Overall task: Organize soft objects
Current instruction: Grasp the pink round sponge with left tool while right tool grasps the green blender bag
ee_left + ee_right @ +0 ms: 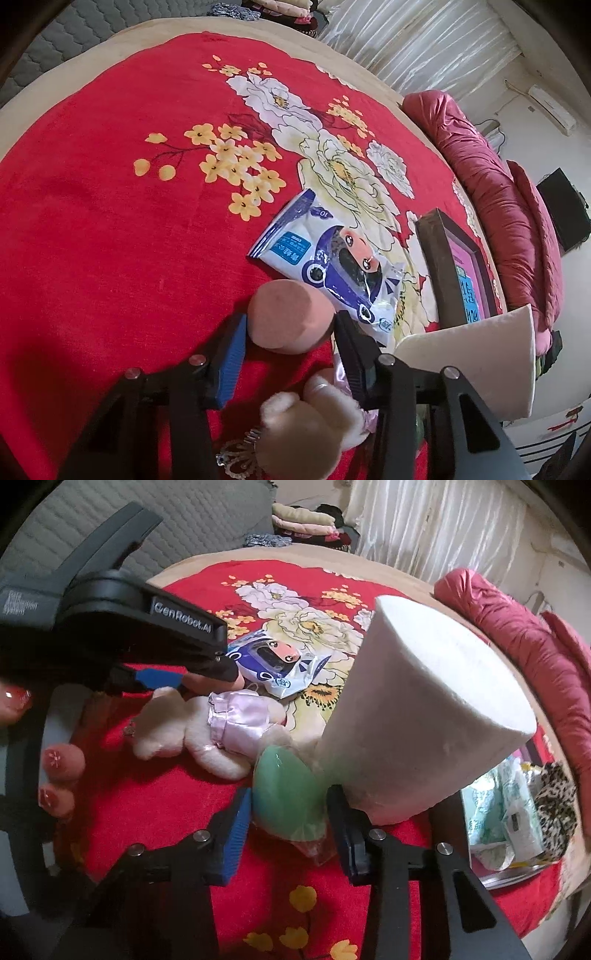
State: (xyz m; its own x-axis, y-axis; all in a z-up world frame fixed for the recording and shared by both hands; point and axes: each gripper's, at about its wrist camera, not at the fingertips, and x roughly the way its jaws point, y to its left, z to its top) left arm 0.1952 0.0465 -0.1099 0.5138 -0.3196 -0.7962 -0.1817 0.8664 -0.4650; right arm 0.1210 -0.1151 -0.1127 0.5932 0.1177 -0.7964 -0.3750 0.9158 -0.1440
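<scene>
My left gripper (291,321) is shut on a pink sponge puff (290,314) and holds it just above the red flowered blanket (92,221). Under it lies a cream plush toy (310,417) in a pink dress, also in the right wrist view (207,731). My right gripper (290,808) is shut on a green sponge puff (286,794) in clear wrap. A big white foam cylinder (436,716) stands right beside it, touching the right finger. A blue-white toy car packet (321,254) lies beyond the pink puff.
A dark box (454,266) with a pink inside sits to the right; in the right wrist view it holds tissue packs (498,812) and a leopard scrunchie (554,808). A rolled maroon quilt (498,206) lines the bed's right edge. A small tiara (240,454) lies by the plush.
</scene>
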